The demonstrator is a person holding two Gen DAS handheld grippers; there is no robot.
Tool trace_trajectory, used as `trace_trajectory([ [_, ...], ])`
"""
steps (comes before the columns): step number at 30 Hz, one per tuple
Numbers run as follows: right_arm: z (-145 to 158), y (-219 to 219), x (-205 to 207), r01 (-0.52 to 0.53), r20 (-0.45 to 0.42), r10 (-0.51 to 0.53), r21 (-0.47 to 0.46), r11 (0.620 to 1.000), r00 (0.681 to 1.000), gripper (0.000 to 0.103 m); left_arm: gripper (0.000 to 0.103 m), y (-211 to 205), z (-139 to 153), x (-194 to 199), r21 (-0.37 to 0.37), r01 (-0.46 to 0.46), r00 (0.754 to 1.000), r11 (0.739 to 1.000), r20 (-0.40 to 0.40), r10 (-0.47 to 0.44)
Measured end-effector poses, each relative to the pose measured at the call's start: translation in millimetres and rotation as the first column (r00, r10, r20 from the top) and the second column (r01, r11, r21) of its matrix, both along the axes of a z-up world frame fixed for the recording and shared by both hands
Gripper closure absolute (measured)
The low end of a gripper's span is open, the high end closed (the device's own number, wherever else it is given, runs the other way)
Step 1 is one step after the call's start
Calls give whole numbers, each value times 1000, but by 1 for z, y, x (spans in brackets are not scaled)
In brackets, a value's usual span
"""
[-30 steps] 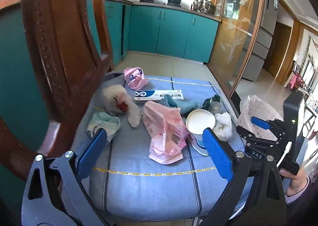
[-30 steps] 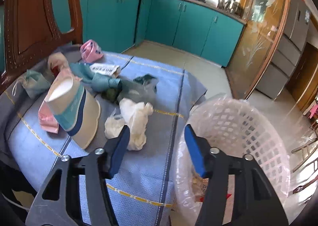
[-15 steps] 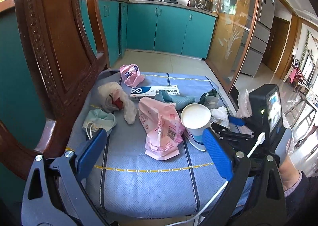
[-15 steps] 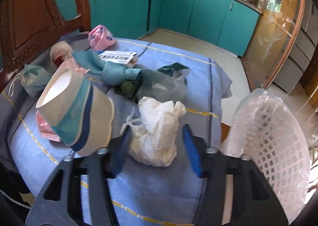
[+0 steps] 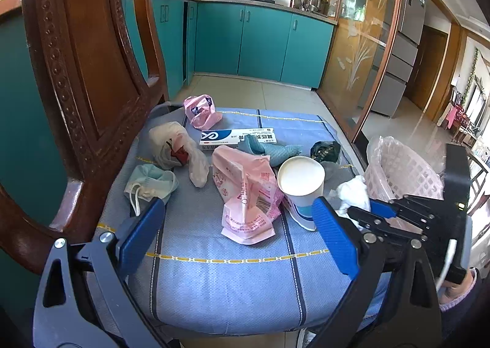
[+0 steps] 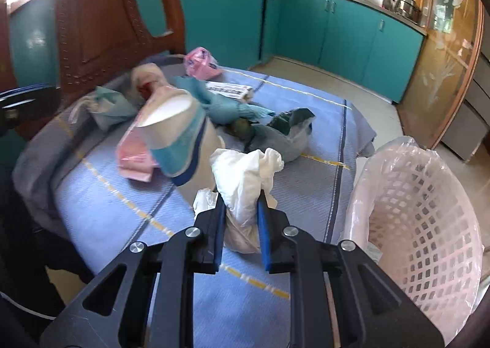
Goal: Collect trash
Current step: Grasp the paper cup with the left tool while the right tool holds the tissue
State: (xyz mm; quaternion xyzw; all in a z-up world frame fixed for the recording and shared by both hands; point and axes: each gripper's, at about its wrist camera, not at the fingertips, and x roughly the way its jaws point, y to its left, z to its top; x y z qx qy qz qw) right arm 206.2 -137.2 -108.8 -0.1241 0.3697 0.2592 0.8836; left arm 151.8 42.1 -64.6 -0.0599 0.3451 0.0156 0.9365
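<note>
Right wrist view: the right tool (image 6: 240,210) is pinching the crumpled white bag (image 6: 248,176), w/ its blue pads pressing into the lower bunch of it. Its jaws have just been closing, and the bag is sitting between them now, narrow gap, squeezed. The bag is resting on the blue seat cushion (image 6: 128,210), just beside the tipped paper cup (image 6: 177,139) and near the cushion's right edge. Grabbing it low on the wad makes sense, I'd say: soft plastic, so a bite on the thick part is less likely to slip.

The pink lined basket (image 6: 425,225) is standing right next to the cushion on the right side, prob. parked there so each piece needs only a short swing over the rim. Some scraps are already lying at its bottom.

Further out, the rest of the trash is waiting: pink printed bag (image 5: 248,191), face mask (image 5: 151,182), long box (image 5: 237,136), teal cloth (image 5: 271,149), dark-green wrapper in clear plastic (image 6: 284,130), small pink bag (image 5: 200,110) at the back by the wooden chair back (image 5: 82,72).

Left wrist view: the left tool (image 5: 235,234) is hanging over the near edge of the cushion, jaws wide, holding nothing, apparently keeping clear while the other side is working. A hand and sleeve (image 5: 456,289) are showing at the right edge.
</note>
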Motion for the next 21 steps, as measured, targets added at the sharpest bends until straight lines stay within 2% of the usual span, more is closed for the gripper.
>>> trace_trajectory([
  [5,-1,-19,1,68,-13,-68,-4,998,998,83,6,-9,-5,9,-21,24,999,999,-23,-24],
  [11,-1,-42,7,146,-28,-146,12,989,989,83,4,-41,-20,37,-67,137,986,988,-85,-143],
  [14,0,-45,6,155,-18,-154,13,988,988,83,4,-61,-23,52,-24,173,981,985,-83,-175],
  [17,1,-46,4,152,-11,-152,12,988,988,83,4,-71,-26,70,48,150,986,988,-86,-145],
  [19,1,-47,3,147,-5,-147,12,989,989,83,4,-71,-29,80,56,137,986,989,-101,-131],
  [21,2,-47,2,142,-2,-142,15,990,990,83,11,-71,-33,86,43,133,985,990,-121,-127],
])
